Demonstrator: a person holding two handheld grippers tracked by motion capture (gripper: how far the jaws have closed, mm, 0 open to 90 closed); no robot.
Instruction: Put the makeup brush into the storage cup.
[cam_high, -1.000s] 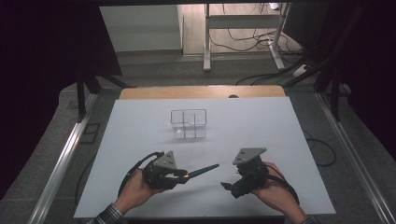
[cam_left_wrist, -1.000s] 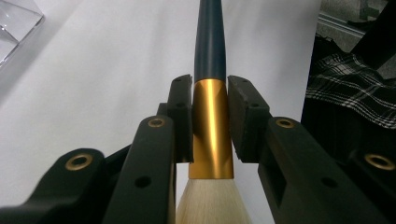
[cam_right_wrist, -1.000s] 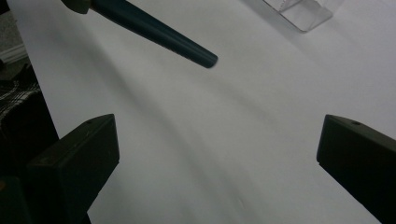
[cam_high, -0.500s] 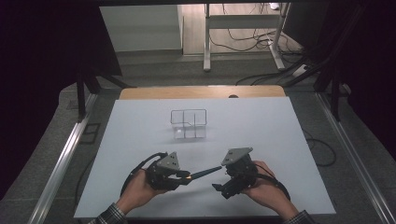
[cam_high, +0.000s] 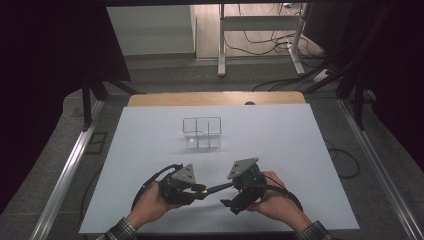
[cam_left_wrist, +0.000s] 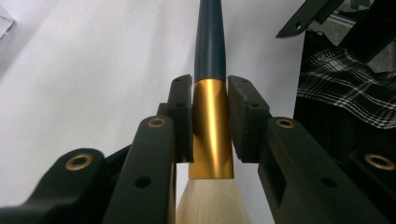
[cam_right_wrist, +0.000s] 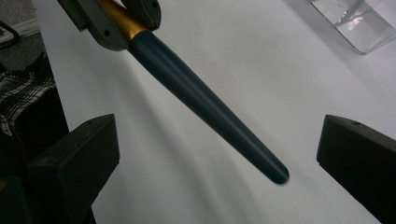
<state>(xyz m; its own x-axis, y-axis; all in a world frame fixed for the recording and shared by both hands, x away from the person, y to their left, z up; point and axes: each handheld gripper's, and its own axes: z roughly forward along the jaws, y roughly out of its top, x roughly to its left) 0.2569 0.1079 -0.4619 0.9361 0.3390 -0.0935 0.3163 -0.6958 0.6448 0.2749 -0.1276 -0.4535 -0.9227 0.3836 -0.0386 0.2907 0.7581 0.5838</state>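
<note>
A brush with a dark blue handle (cam_high: 218, 188), a gold ferrule (cam_left_wrist: 211, 130) and pale bristles (cam_left_wrist: 212, 205) is held level above the white table near its front edge. My left gripper (cam_high: 200, 190) is shut on the ferrule, and its pads (cam_left_wrist: 183, 109) press both sides. The handle (cam_right_wrist: 205, 102) points towards my right gripper (cam_high: 231, 195). That gripper (cam_right_wrist: 217, 140) is open, with the handle's tip between its wide-set jaws and touching neither. The left gripper (cam_right_wrist: 116, 18) also appears at the top left of the right gripper view.
A clear plastic organiser (cam_high: 202, 132) with several compartments stands mid-table, beyond both grippers; its corner (cam_right_wrist: 355, 23) appears in the right gripper view. The white table sheet (cam_high: 280, 145) ends at a wooden strip (cam_high: 215, 98) at the back. Metal rails run along both sides.
My right gripper has moved left towards the left one, so the brush handle's tip now lies between its open jaws. The left gripper and brush have stayed put.
</note>
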